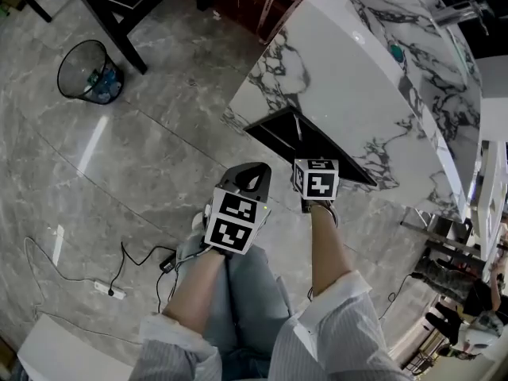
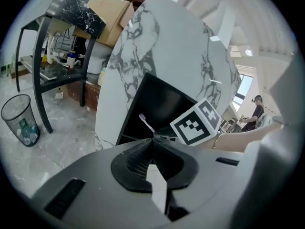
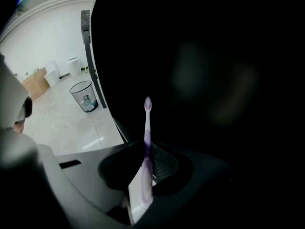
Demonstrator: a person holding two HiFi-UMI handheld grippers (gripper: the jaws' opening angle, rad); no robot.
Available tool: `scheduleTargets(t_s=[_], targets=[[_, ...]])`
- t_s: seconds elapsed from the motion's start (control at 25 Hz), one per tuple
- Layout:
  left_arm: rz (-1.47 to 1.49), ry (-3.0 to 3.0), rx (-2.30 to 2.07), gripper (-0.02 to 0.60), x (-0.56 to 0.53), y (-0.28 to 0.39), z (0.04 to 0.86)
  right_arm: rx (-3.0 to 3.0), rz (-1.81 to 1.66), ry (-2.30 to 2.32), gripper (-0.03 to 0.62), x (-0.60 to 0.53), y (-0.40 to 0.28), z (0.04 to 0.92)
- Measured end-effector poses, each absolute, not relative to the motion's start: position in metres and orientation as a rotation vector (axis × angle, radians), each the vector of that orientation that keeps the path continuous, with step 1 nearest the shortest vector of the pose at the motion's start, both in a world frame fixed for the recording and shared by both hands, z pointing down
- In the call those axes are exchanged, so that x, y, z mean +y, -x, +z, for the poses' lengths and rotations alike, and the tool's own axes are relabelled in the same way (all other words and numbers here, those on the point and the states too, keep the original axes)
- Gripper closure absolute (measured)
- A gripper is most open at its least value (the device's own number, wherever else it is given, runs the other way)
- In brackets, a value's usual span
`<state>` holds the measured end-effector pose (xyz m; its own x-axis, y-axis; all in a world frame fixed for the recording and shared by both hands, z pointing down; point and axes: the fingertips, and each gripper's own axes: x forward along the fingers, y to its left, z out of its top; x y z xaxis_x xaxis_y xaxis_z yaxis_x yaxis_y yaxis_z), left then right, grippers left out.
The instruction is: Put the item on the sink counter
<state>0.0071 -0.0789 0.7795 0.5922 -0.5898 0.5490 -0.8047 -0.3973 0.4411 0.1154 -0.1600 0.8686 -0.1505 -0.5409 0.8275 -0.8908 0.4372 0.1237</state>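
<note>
A purple toothbrush point(image 3: 147, 142) stands up between the jaws of my right gripper point(image 3: 145, 149), which is shut on its handle; the bristle head point(image 3: 147, 102) points into a dark cabinet opening point(image 1: 279, 133) under the white marble counter point(image 1: 357, 62). In the head view the right gripper's marker cube point(image 1: 317, 178) hides its jaws. My left gripper point(image 2: 153, 141) hangs beside it, its jaws meeting with nothing between them. From the left gripper view the toothbrush point(image 2: 146, 123) and the right gripper's cube point(image 2: 197, 123) show in front of the opening.
A wire waste bin point(image 1: 89, 71) stands on the grey tiled floor beside black table legs point(image 1: 119, 18). A power strip point(image 1: 107, 290) with its cable lies near my feet. A faucet point(image 1: 460, 10) rises at the counter's far end. A cardboard box point(image 2: 112, 18) sits behind the counter.
</note>
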Motion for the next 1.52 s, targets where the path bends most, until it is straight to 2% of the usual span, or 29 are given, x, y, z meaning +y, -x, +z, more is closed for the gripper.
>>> scheduleTargets(t_s=[0.56,0.84,1.12,1.52], targets=[[0.399,-2.132,-1.076,0.566,-0.082,-0.005,0.774,-1.767,0.504,-1.233,0.537,-0.168,-0.125,0.886],[0.429,-2.111,-1.091,0.566,-0.075,0.001,0.754,-1.77,0.537,-1.223,0.536,-0.152,-0.123,0.867],[0.461,-2.044,-1.097,0.566,-0.053,0.012,0.699,-1.745,0.627,-1.174,0.537,-0.109,-0.117,0.816],[0.517,-2.075,-1.077,0.566,-0.037,0.001,0.587,-1.816,0.778,-1.21,0.537,-0.072,-0.095,0.693]])
